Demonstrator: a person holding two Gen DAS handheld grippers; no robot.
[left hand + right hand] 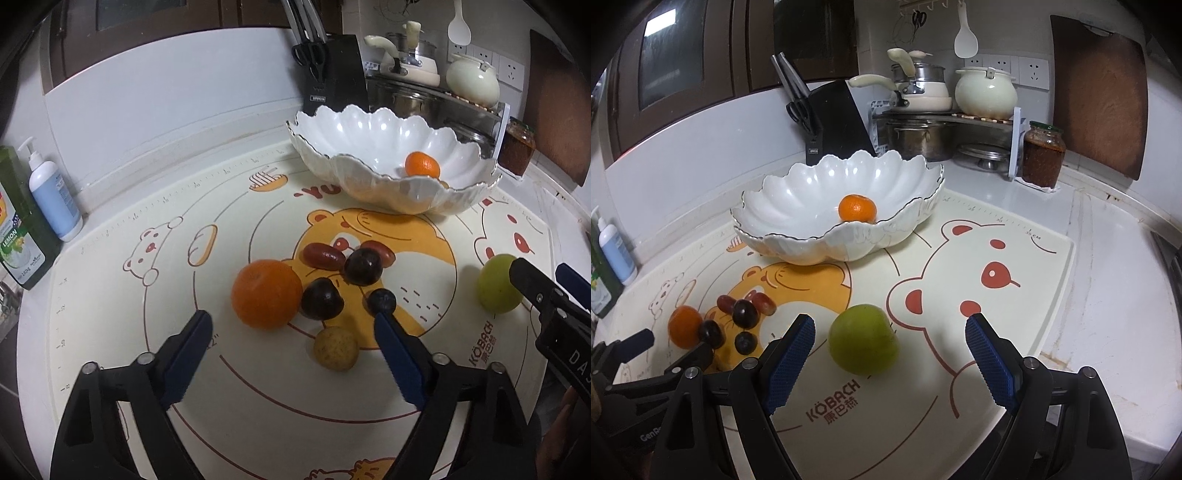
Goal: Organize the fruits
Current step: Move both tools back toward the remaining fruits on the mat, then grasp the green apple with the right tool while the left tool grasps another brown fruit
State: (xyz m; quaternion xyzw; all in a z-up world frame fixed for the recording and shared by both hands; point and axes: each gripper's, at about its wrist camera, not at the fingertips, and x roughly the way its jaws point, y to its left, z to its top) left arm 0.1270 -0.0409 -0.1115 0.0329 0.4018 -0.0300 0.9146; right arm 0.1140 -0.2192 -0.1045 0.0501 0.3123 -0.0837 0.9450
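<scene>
The left claw [293,323] hangs wide open over the printed baking mat [258,406], holding nothing. Just ahead of its blue fingers, a speckled yellow-brown fruit [335,348] lies nearest, small and round. Beyond it a large orange [266,293] with dimpled skin touches a dark purple grape [322,298]; a smaller, nearly black grape [382,301] sits just beside the claw's right fingertip. Farther on, another dark grape [364,266] rests against two elongated red grapes [324,255], all on the mat's yellow bear print.

The right claw [890,328] is also spread open and empty, its fingers flanking a smooth green apple-like fruit [863,339] that stands on the mat above the KÖBACH lettering, apart from both pads.

Behind the fruit cluster, a white scalloped bowl [798,195] with a thin dark rim sits on the mat's far part, holding one small glossy mandarin [857,208]. At the back of the worktop [1108,258] stand a black knife block [836,118], stacked pots and a jar of red paste [1043,155].
</scene>
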